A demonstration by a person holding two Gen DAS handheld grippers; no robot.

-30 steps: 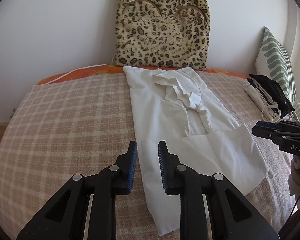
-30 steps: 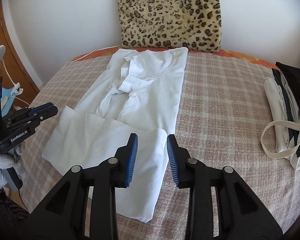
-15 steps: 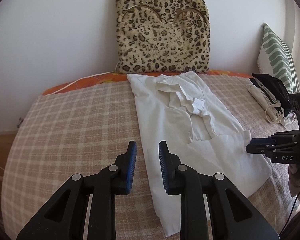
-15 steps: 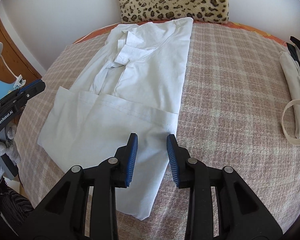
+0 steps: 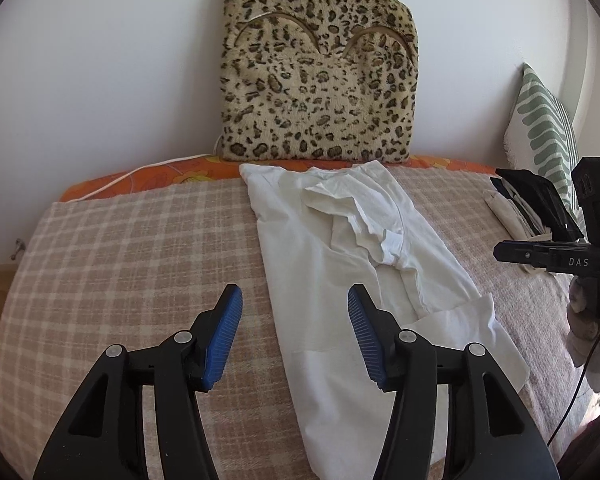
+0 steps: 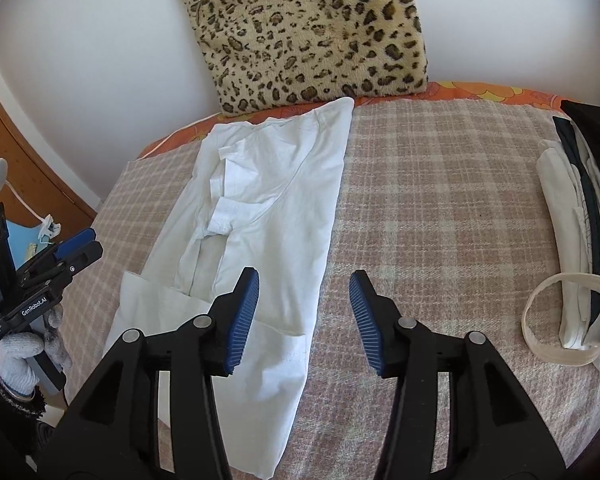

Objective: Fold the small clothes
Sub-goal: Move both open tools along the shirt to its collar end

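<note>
A white T-shirt (image 5: 340,248) lies lengthwise on the checked bed cover (image 5: 140,248), its sides folded in and its near hem folded up; it also shows in the right wrist view (image 6: 276,208). My left gripper (image 5: 295,300) is open and empty above the shirt's left edge. My right gripper (image 6: 304,284) is open and empty above the shirt's right edge. Each gripper shows at the side of the other's view: the right one (image 5: 540,254) and the left one (image 6: 66,250).
A leopard-print cushion (image 5: 320,80) leans on the wall behind the shirt. A stack of folded clothes (image 6: 580,240) with a cream strap lies at the right of the bed. A green-patterned pillow (image 5: 548,128) stands at the far right. A wooden cabinet (image 6: 24,160) is at the left.
Both grippers have opened wide from nearly closed. Both have drawn back a little from the shirt's near hem, which lies folded up.
</note>
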